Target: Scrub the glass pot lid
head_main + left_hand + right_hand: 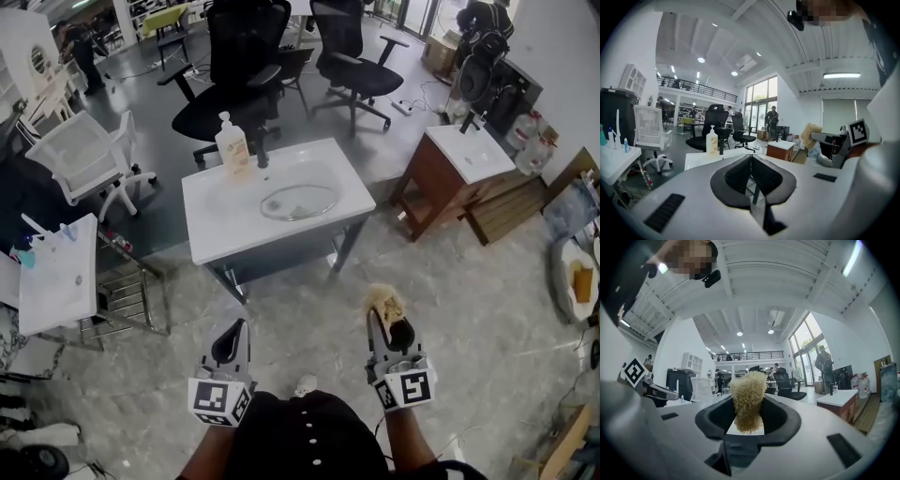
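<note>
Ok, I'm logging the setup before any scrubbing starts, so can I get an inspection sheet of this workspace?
Surface: white sink counter with an oval basin.
Job's things: glass pot lid lies in the basin; scrubber, a fibrous pad, sits in the right gripper.
Clutter: soap bottle beside the faucet.
Grippers: left gripper shut, empty; right gripper shut on the scrubber; both short of the sink.
Cables: floor cable behind the chairs.
Surroundings: office chairs, second vanity, people far off.
</note>
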A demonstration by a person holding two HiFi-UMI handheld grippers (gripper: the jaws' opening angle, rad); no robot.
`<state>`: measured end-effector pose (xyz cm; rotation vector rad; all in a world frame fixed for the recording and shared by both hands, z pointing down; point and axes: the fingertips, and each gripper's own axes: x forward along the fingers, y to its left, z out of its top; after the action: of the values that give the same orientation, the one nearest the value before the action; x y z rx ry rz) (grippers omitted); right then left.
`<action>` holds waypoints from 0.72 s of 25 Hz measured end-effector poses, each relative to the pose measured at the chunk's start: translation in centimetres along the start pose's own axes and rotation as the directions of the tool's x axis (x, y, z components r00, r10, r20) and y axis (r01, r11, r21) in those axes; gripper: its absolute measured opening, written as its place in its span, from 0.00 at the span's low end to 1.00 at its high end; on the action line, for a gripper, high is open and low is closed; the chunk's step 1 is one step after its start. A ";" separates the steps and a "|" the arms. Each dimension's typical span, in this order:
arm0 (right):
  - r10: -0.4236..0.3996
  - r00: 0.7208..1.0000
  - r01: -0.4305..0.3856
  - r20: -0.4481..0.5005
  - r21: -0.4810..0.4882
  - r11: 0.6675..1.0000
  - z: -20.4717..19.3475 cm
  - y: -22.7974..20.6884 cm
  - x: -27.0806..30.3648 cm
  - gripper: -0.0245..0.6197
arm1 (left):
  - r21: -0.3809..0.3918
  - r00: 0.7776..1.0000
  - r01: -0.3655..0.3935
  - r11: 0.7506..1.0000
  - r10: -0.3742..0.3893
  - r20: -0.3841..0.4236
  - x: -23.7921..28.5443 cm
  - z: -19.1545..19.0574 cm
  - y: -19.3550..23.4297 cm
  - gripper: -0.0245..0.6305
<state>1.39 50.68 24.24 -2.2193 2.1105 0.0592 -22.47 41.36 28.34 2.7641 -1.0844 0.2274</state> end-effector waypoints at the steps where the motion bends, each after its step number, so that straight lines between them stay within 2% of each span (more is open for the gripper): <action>1: 0.004 1.000 -0.004 0.001 0.005 1.000 0.0 -0.2 0.2 0.29 | 0.001 1.000 -0.005 1.000 0.005 -0.004 0.1 0.1 -0.1 0.08; 10: 0.030 1.000 -0.030 -0.007 0.033 0.999 -0.7 -0.9 1.7 0.29 | 0.003 0.999 -0.035 0.999 0.035 -0.025 0.8 0.2 0.1 0.08; 18: 0.013 1.000 -0.012 -0.007 0.023 1.000 -0.9 -2.6 4.3 0.29 | 0.019 1.000 0.000 1.000 0.000 -0.004 4.8 1.4 0.8 0.08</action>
<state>4.16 46.41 24.83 -2.1969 2.1176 0.0283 -19.37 37.32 27.98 2.7787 -1.0866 0.2445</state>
